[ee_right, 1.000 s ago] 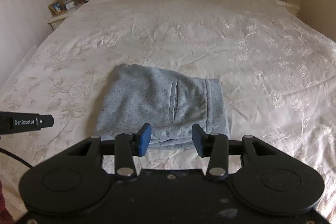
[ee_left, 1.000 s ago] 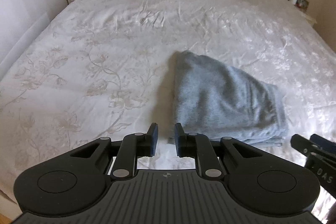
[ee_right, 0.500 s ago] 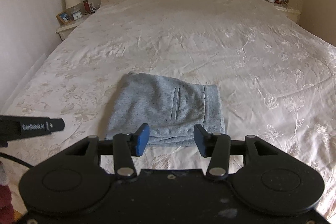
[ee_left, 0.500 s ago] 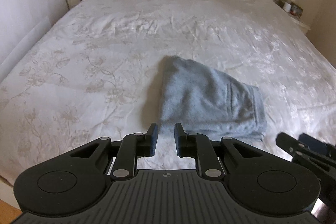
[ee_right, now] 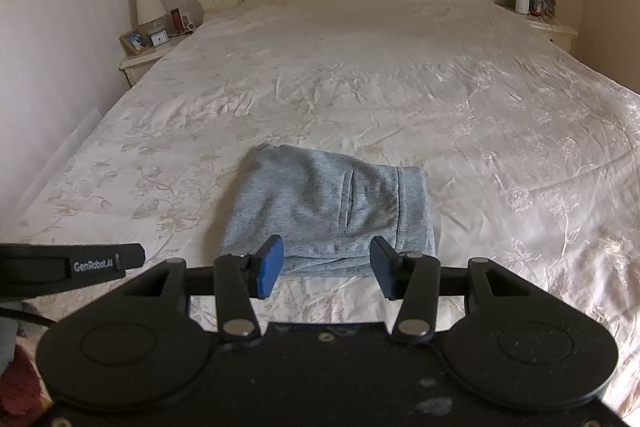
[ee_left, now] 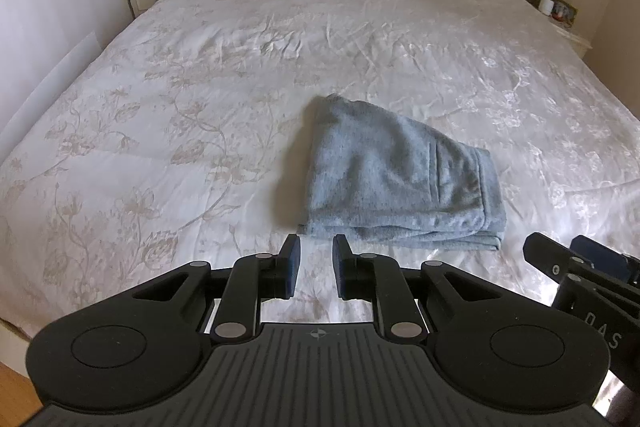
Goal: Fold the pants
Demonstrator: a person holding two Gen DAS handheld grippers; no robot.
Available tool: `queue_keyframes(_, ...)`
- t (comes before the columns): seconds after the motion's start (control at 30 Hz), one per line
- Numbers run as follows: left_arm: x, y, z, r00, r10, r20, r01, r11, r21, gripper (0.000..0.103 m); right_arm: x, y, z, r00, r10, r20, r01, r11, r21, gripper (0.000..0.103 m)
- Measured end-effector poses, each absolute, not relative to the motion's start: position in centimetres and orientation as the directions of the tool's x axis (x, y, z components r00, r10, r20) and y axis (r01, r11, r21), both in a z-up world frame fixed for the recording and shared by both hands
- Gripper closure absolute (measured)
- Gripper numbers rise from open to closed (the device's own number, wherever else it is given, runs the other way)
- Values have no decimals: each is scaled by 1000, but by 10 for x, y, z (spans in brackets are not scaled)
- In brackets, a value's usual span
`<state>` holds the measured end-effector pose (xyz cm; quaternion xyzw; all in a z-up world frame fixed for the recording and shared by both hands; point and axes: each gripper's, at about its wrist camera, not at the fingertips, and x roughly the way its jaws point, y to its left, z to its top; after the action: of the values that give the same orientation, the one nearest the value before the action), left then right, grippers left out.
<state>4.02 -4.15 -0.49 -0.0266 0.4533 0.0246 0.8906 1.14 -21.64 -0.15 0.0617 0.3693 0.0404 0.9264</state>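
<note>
- The grey pants (ee_left: 400,183) lay folded in a compact stack near the foot of the bed (ee_left: 240,67), on the floral cover.
- The left gripper (ee_left: 313,259) hung before them, its fingers parted by a small gap, grasping nothing.
- The right gripper (ee_right: 326,263) was spread wider, also empty.

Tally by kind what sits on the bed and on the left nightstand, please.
Folded grey pants on the bed: 1
Lamp on the left nightstand: 1
Picture frame: 1
Small clock: 1
Dark red bottle: 1
Total: 5
</note>
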Motion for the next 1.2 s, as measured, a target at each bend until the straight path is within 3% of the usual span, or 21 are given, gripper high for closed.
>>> queue_keyframes(1.2,59,-43,-17,555,-12,-832,-21,999,-29,86,27,-212,-9,692,91,-716,26,988,151,52)
